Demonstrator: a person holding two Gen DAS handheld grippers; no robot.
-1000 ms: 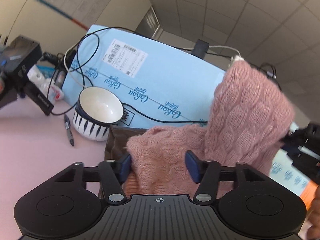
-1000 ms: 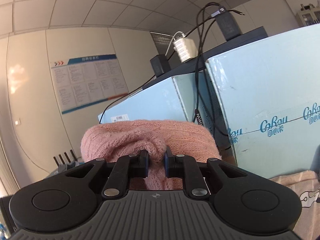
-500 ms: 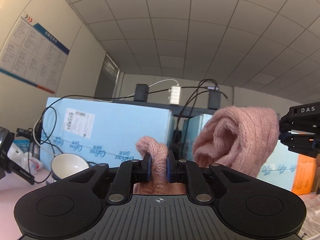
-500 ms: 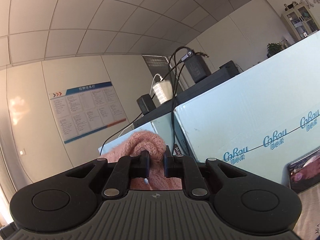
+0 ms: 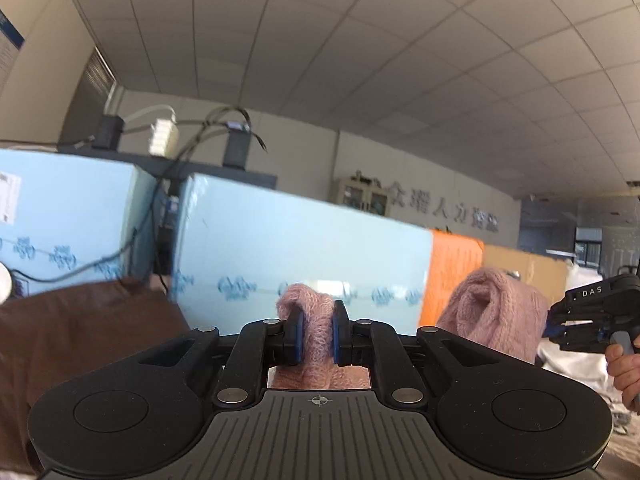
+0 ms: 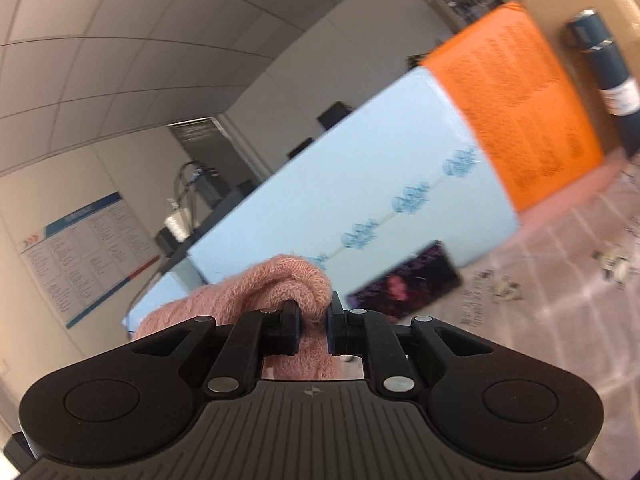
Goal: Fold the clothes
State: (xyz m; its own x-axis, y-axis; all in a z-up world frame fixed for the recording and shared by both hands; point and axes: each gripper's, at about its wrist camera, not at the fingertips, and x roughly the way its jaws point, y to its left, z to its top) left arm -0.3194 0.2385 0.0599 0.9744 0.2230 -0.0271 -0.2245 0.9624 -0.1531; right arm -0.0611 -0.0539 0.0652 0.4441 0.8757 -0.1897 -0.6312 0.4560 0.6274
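A pink knitted sweater (image 5: 306, 306) is pinched between the blue pads of my left gripper (image 5: 316, 332), which is shut on a fold of it. Another bunch of the same sweater (image 5: 496, 316) hangs at the right of the left wrist view, held by my right gripper (image 5: 552, 326) in a person's hand (image 5: 624, 368). In the right wrist view my right gripper (image 6: 313, 328) is shut on a thick roll of the pink sweater (image 6: 280, 280). Both grippers are lifted well above the table.
Light blue cartons (image 5: 288, 256) and an orange box (image 5: 454, 276) stand behind. A brown garment (image 5: 80, 336) lies at the left. A patterned pink cloth (image 6: 560, 264) covers the table, with a dark photo card (image 6: 404, 284) and a dark bottle (image 6: 604, 60) near the boxes.
My left gripper shut on the sweater and lifted it, and the view swung right past the bowl. My right gripper kept its hold while rising and tilting to the right.
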